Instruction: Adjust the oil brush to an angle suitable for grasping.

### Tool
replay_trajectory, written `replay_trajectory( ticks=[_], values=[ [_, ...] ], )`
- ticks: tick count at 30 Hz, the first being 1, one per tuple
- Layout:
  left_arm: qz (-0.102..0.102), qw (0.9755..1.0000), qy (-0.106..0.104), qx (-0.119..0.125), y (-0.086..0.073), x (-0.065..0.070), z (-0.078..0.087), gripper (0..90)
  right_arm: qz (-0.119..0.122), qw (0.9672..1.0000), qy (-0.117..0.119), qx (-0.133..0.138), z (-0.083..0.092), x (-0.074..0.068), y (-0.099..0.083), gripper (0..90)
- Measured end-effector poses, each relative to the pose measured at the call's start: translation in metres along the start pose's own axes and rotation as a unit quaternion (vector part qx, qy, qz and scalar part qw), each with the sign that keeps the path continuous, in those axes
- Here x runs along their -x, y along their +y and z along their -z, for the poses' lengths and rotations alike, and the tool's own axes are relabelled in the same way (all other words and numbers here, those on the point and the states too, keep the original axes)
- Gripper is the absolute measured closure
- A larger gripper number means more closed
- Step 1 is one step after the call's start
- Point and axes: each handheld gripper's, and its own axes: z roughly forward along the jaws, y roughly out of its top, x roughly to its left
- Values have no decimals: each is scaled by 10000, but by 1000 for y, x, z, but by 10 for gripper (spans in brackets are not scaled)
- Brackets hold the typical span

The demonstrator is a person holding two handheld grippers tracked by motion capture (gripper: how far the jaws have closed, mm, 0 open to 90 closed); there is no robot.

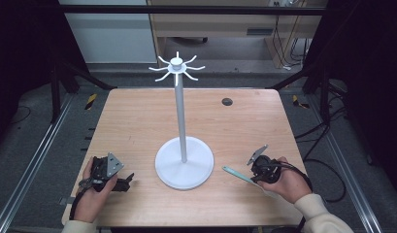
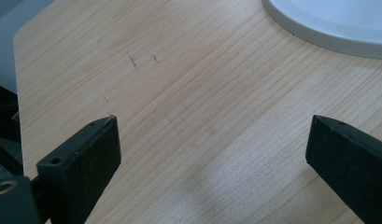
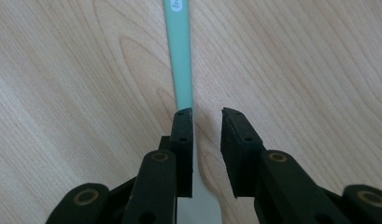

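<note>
At the near left of the wooden counter (image 1: 138, 121), the left gripper (image 1: 119, 183) is held low, its jaws spread wide over bare wood in the left gripper view, with nothing between them. In the middle, a white stand (image 1: 182, 121) is seen upright on its round base, a ring of hooks at the top of its pole; the edge of that base (image 2: 328, 28) appears at the far right of the left gripper view.

To the right of the base, a pale green utensil (image 1: 237, 174) is laid flat on the counter, near the front edge. The right gripper (image 3: 207, 116) is lowered over it with the jaws parted by a narrow gap; the handle (image 3: 181, 60) runs away from under one jaw, and the wider pale end lies beneath the gripper. No grip is judged to have been made yet.

The step in hand is taken to be the pick-up of the utensil. The next move would call for the jaws to be centred across the thin handle and closed firmly before lifting, probably toward a hook.
</note>
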Motion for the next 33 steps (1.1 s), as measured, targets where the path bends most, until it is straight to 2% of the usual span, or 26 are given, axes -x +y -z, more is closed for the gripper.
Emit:
replay_trajectory(
  ticks=[4, 5, 7, 9, 10, 11, 19, 33],
  values=[
    [-7, 10000, -10, 2, 0, 0, 0, 28, 44, 9999, 50, -81, -2, -3, 2, 745],
    [-8, 10000, -6, 3, 0, 0, 0, 28, 121, 9999, 69, -85, -3, -3, 2, 745],
    [-2, 10000, -5, 9, 0, 0, 0, 28, 72, 9999, 72, -130, -4, -4, 3, 745],
    [4, 10000, -7, 15, 0, 0, 0, 28, 183, 9996, 97, -184, -7, -4, 4, 743],
    [3, 10000, -2, 6, 0, 0, 0, 28, 100, 9996, 103, -227, -7, -5, 4, 744],
    [5, 10000, -1, 6, 0, 0, 0, 28, 161, 9996, 106, -228, -8, -4, 4, 744],
    [7, 10000, -6, 15, 0, 0, 0, 28, 180, 9992, 147, -329, -12, -5, 7, 751],
    [5, 10000, -12, 17, 0, 0, 0, 28, 250, 9982, 211, -510, -17, -4, 13, 820]
  ],
)
